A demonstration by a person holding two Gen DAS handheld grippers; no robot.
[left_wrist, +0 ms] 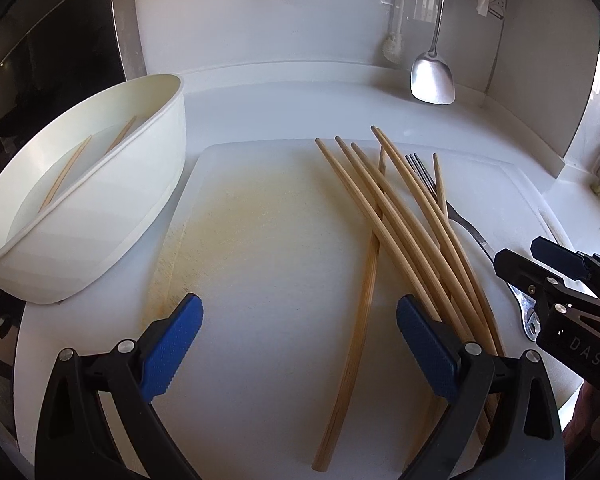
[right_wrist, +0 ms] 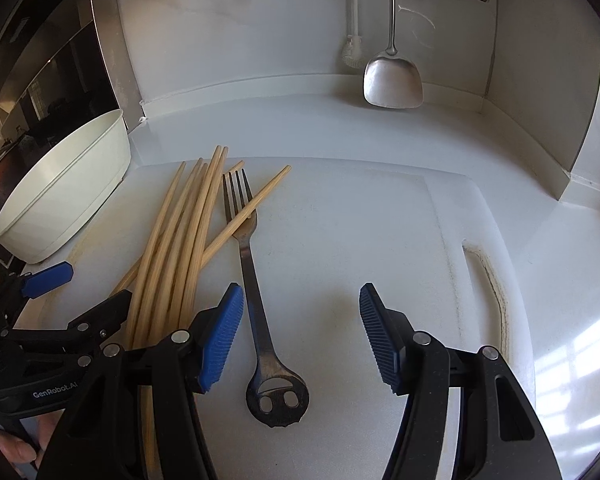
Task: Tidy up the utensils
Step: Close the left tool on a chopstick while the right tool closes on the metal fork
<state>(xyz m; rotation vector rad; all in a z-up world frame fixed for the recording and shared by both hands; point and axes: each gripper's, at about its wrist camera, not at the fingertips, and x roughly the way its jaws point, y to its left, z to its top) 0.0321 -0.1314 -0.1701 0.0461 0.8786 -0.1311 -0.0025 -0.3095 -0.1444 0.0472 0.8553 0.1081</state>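
Several wooden chopsticks [left_wrist: 404,220] lie in a loose pile on a white cutting board [left_wrist: 268,232]; they also show in the right wrist view [right_wrist: 184,232]. A metal fork [right_wrist: 252,276] lies beside them, one chopstick crossing its tines. A white oval tub [left_wrist: 100,200] at the left holds two chopsticks [left_wrist: 66,172]. My left gripper [left_wrist: 300,344] is open and empty above the board, just left of the pile's near ends. My right gripper [right_wrist: 302,332] is open and empty over the fork's handle.
A metal spatula [right_wrist: 392,80] and a white brush [right_wrist: 354,52] hang against the back wall. A dark appliance [left_wrist: 40,60] stands at the left behind the tub [right_wrist: 68,188]. The board [right_wrist: 380,240] has a handle slot [right_wrist: 488,280] at the right.
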